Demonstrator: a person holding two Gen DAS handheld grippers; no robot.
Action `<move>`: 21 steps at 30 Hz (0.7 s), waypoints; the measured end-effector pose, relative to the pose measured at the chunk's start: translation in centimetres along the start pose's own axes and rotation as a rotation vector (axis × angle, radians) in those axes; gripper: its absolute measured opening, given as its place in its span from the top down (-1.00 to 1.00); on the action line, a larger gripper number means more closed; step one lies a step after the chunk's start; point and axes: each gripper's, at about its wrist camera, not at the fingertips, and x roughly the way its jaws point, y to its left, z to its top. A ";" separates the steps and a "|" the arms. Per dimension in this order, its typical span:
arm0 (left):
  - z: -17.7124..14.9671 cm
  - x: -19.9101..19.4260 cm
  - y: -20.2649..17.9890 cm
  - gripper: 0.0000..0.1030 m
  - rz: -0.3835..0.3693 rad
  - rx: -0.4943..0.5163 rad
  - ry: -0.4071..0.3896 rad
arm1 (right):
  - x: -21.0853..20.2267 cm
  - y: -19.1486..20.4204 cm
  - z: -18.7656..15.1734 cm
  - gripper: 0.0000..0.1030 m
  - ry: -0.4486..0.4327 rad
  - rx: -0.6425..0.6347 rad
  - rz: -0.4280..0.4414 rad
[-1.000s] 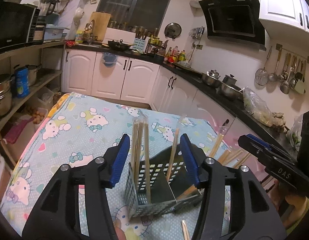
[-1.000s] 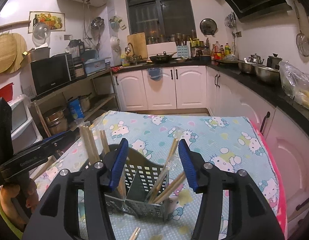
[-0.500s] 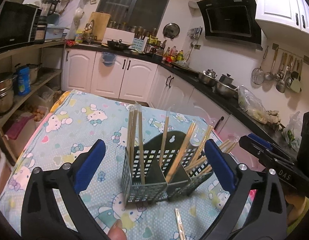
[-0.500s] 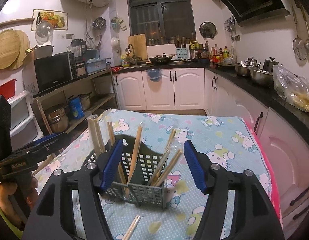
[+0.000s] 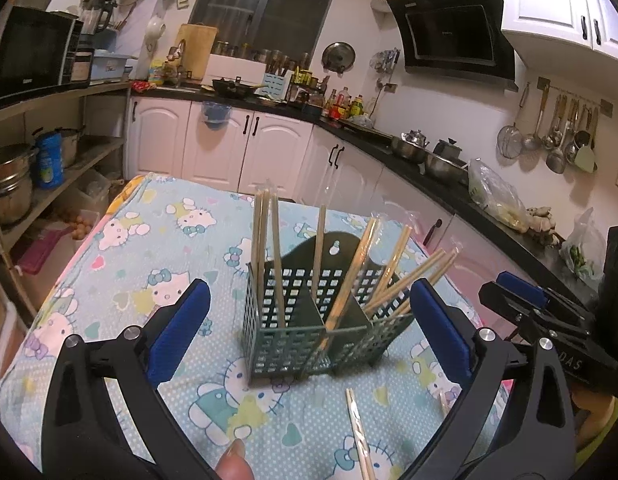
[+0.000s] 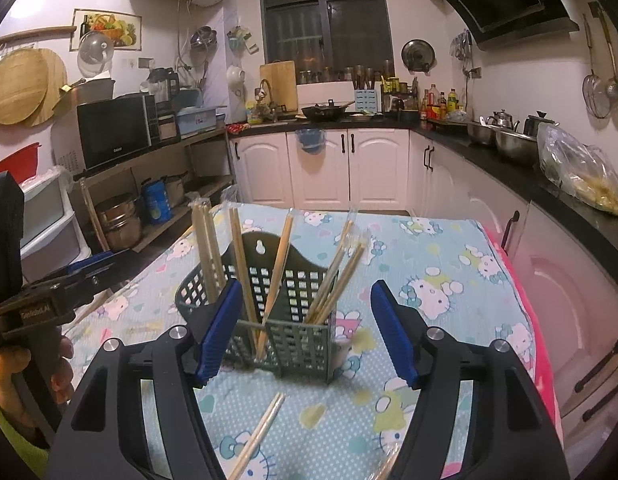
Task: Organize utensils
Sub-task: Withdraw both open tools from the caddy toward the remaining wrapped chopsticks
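Chopsticks (image 5: 351,276) stood bunched in the green slotted holder (image 5: 309,332), which sat mid-table on the cartoon-cat cloth (image 5: 129,260), just beyond both sets of blue pads. Left gripper (image 5: 309,336) was spread wide and clear of the holder, its jaws having just opened. Right gripper (image 6: 305,332) had just been widening too, holder between its pads yet ungripped, a loose wrapped pair (image 6: 257,436) lying near.
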 end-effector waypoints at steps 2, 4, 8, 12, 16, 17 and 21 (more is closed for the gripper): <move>-0.3 -0.3 -0.2 -0.78 0.003 0.004 -0.002 | -0.2 0.2 -0.4 -0.25 0.005 0.000 0.003; -0.6 -0.5 -0.3 -0.78 0.002 0.005 -0.001 | -0.5 0.3 -0.9 -0.25 0.011 0.001 0.005; -1.3 -0.9 -0.6 -0.78 0.001 0.006 -0.002 | -0.9 0.4 -1.8 -0.25 0.025 -0.001 0.007; -2.3 -0.9 -0.9 -0.78 -0.003 0.010 0.017 | -1.3 0.1 -2.8 -0.25 0.038 0.007 0.005; -3.4 -0.6 -1.3 -0.78 -0.004 0.014 0.045 | -1.4 -0.5 -4.0 -0.25 0.059 0.022 -0.001; -3.6 -0.4 -1.5 -0.78 -0.004 0.017 0.052 | -1.4 -0.8 -4.4 -0.25 0.068 0.028 -0.006; -4.7 0.0 -1.9 -0.78 0.000 0.029 0.081 | -1.3 -1.5 -5.7 -0.25 0.090 0.042 -0.016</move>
